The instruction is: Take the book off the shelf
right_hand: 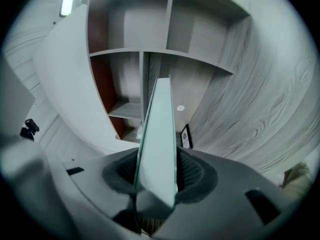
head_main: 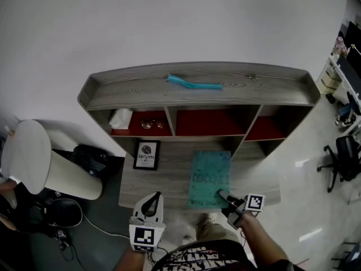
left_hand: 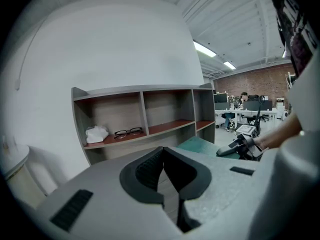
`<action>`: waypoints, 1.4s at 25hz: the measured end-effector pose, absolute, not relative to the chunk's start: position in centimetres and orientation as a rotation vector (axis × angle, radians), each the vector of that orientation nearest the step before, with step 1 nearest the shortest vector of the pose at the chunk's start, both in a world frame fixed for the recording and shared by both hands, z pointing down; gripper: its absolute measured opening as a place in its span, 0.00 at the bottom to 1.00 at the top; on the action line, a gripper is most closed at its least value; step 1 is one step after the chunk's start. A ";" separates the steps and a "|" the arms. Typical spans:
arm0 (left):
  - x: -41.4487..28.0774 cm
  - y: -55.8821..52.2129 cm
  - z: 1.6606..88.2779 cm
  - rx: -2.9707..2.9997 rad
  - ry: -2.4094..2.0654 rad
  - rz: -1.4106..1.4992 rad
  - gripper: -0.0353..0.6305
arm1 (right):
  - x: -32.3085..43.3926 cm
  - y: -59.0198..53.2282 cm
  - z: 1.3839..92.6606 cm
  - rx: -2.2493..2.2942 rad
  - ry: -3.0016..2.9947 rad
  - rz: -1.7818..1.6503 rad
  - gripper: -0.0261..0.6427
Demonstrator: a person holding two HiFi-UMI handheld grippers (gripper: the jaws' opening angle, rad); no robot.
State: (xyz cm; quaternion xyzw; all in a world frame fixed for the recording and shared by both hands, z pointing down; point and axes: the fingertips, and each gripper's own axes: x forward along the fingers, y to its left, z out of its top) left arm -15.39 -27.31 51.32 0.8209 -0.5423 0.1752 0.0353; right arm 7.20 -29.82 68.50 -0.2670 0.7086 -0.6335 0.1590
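Observation:
A teal book (head_main: pixel 210 178) lies flat over the lower board of the grey wooden shelf (head_main: pixel 169 168), in front of the middle compartment. My right gripper (head_main: pixel 225 199) is shut on its near right corner. In the right gripper view the book (right_hand: pixel 159 144) shows edge-on, clamped between both pads. Whether it rests on the board or hangs just above it I cannot tell. My left gripper (head_main: pixel 151 205) hangs at the board's near edge, left of the book, fingertips together and holding nothing. The left gripper view shows its closed tips (left_hand: pixel 162 151) and the book (left_hand: pixel 197 145) at the right.
A framed picture (head_main: pixel 146 154) stands on the board left of the book. Glasses (head_main: pixel 149 124) and a white crumpled tissue (head_main: pixel 120 118) lie in the left red compartment. A teal tool (head_main: pixel 194 84) lies on the shelf top. A white round stool (head_main: pixel 34 157) stands at the left.

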 end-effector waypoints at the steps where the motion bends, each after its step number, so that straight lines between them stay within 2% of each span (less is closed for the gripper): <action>1: -15.3 -27.3 51.5 2.521 -1.663 0.541 0.06 | 7.4 -29.7 69.4 -0.775 2.012 -1.834 0.29; 20: -13.5 -28.5 51.9 2.526 -1.625 0.623 0.06 | 9.5 -28.9 83.6 -0.963 1.901 -2.101 0.29; 24: -13.1 -28.4 51.8 2.515 -1.621 0.612 0.06 | 10.6 -28.9 86.2 -1.155 2.063 -2.053 0.30; 30: -12.9 -27.4 51.3 2.528 -1.627 0.558 0.06 | 13.2 -29.5 88.2 -1.599 2.345 -1.895 0.49; 35: -13.2 -25.5 50.3 2.527 -1.623 0.510 0.06 | 16.1 -28.3 86.5 -1.927 2.644 -1.680 0.55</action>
